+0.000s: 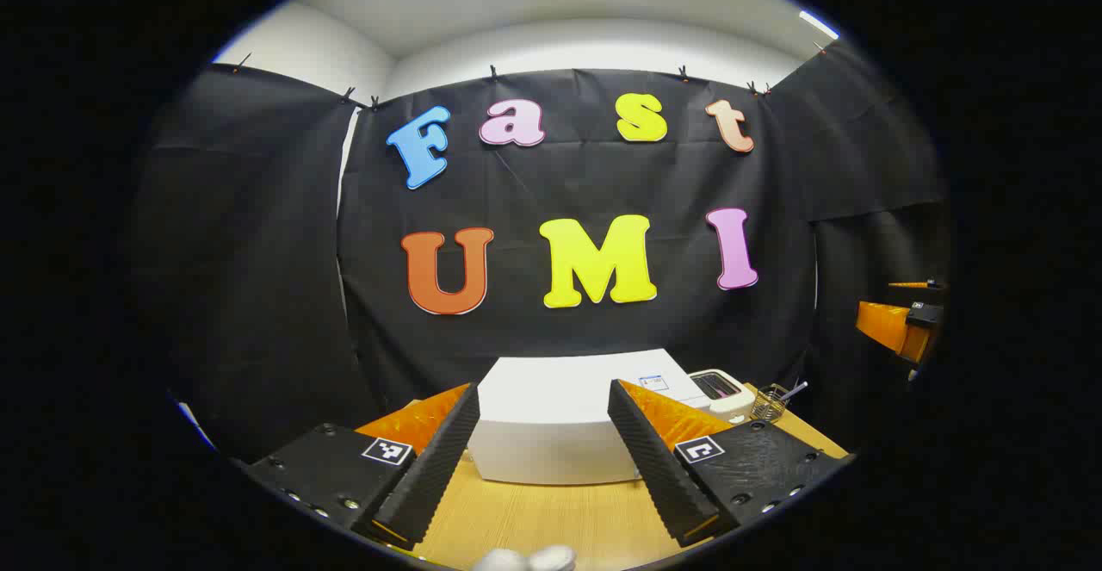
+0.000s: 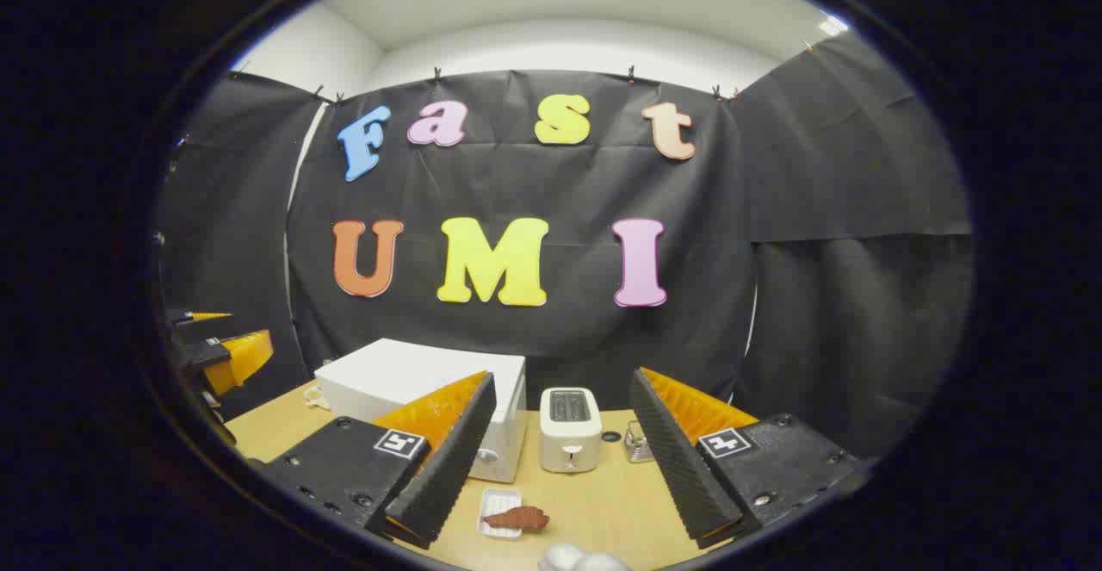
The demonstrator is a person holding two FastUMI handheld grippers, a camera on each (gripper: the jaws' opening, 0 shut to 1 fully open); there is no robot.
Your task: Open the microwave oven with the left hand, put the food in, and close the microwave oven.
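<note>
In the left gripper view, the left gripper [image 1: 538, 455] is hanging spread above the table [image 1: 551, 515], holding nothing, and the white microwave [image 1: 560, 420] is sitting straight ahead between its fingers, a little beyond the tips. Its door is looking closed from here, though the front is mostly hidden. A toaster [image 1: 721, 392] is standing past the right finger, with a small wire basket [image 1: 769, 403] just beyond it, and the other gripper [image 1: 900, 325] is showing far off to the right. In the right gripper view, the right gripper [image 2: 560, 459] is likewise hanging spread and empty. The food [image 2: 516, 518], a brown piece on a small white tray [image 2: 500, 512], is lying on the table just ahead of the left finger's tip, near the microwave's corner. The toaster is standing between the fingers, farther back. Judging by this, nothing is started yet: opening, loading and closing are all still waiting.
</note>
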